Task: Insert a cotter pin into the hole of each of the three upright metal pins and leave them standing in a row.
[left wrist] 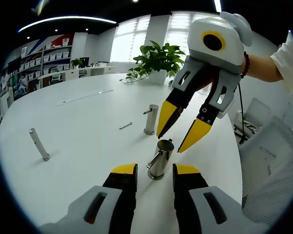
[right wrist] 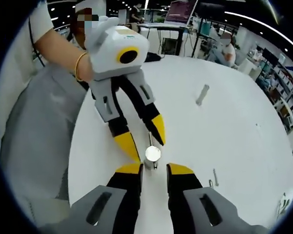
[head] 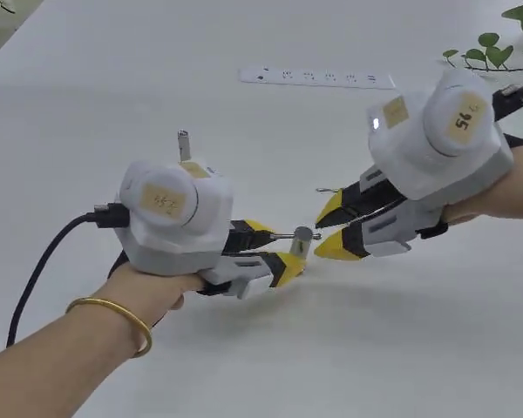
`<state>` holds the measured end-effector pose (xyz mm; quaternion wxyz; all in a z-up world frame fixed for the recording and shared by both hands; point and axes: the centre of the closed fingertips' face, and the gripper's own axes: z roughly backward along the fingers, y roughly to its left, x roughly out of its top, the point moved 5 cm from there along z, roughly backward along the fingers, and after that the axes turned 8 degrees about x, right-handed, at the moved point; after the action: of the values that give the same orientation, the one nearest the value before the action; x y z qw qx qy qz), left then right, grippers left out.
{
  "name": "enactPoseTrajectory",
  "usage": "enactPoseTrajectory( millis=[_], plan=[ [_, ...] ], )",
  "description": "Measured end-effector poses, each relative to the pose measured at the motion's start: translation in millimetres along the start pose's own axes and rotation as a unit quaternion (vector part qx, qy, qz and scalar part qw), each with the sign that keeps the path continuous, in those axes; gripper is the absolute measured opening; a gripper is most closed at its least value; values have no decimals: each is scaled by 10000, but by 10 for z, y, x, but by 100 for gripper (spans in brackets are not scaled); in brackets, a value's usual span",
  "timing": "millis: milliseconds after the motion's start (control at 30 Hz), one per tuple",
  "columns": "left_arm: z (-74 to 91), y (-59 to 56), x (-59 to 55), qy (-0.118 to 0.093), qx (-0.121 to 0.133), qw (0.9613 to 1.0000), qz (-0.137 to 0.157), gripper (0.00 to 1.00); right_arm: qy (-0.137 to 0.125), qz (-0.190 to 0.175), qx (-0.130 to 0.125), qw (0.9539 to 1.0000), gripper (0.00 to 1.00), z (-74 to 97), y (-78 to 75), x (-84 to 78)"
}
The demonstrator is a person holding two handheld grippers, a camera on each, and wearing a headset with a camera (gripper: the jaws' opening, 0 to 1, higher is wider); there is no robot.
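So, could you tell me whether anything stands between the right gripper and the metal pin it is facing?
Nothing visible does. The metal pin stands right at the mouth of the open right gripper, with no object between them. The left gripper, also open, flanks the pin from the opposite side and is not in the path.

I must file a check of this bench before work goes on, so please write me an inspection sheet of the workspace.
Surface: white table, clean.
Job's things: near pin upright with a cotter pin through it; second pin seems to carry one too; third pin stands apart; loose cotter pin lies flat.
Clutter: nothing seen.
Grippers: left gripper and right gripper both open, jaws on either side of the near pin.
Cables: black cable from the left gripper; power strip.
Surroundings: potted plant, office chair.
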<state>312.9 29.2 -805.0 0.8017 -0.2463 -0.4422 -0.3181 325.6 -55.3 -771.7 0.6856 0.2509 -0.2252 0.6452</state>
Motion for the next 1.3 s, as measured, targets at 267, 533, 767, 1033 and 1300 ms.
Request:
enactPoseTrajectory(
  millis=[267,533,767,1033,1300],
  plan=[
    [147,-8,35,-91,-31,9999,-118,38,-614,-426,-217,9970,23,-76,62,29],
    [254,-32,64,-178,5,9996,-217,43,-828,-558,-330,9945,21,-161,70,56],
    [376,-52,68,-232,27,9995,-227,45,-813,-533,-421,9944,16,-186,58,40],
    [553,-66,90,-341,125,9992,-180,45,-903,-490,-457,9937,14,-203,68,51],
    [635,-53,53,-299,206,9992,-166,45,-926,-469,-498,9933,13,-190,14,95]
  ],
)
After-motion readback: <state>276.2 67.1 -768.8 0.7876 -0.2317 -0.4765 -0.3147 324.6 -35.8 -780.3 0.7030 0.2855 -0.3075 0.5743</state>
